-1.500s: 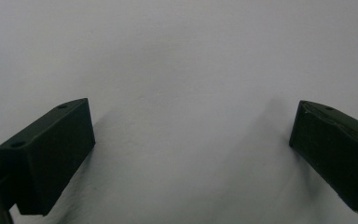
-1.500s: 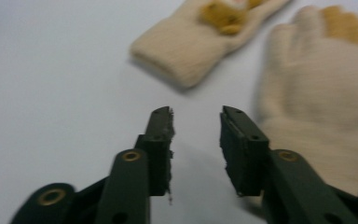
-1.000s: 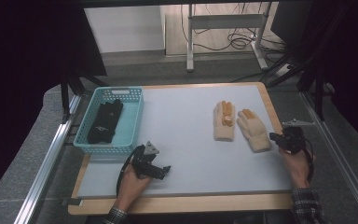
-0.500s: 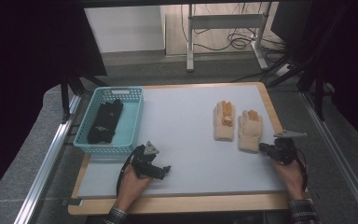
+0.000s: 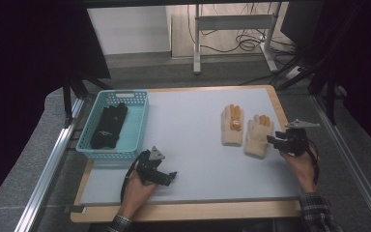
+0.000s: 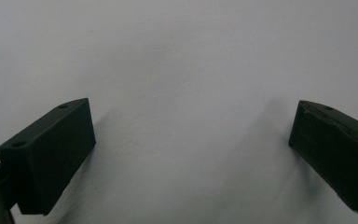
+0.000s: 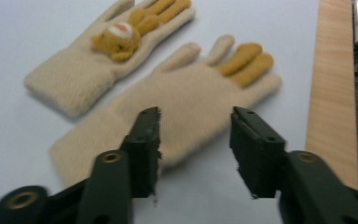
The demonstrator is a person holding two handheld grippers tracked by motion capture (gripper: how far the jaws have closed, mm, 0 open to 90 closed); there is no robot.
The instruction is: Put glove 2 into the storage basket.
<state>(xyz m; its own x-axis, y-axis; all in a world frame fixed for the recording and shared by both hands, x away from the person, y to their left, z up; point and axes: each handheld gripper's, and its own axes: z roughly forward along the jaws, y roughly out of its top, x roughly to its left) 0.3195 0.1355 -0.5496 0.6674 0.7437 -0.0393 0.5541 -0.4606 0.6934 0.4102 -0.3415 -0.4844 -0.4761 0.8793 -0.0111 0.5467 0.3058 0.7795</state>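
Note:
Two cream knit gloves with orange fingers lie side by side at the table's right. The left glove [image 5: 233,125] [image 7: 74,70] carries a small bear face. The right glove [image 5: 258,136] [image 7: 191,79] lies flat just ahead of my right gripper [image 5: 272,140] [image 7: 196,114]. That gripper's jaws have just been opening and now stand apart, with nothing pressed between them. My left gripper [image 5: 170,178] [image 6: 193,107] rests open near the front left, its jaws wide over the bare white mat.
A teal basket [image 5: 137,130] at the left holds black gloves [image 5: 108,125]. The white mat [image 5: 188,121] lies on a wooden board [image 5: 188,211], whose right strip [image 7: 333,93] runs beside the gloves. Metal rails flank the table.
The right glove, angled a second ago, now lies straight beside the other. My right gripper moved left with its cuff, then opened and drew back to the right. The left gripper stayed put.

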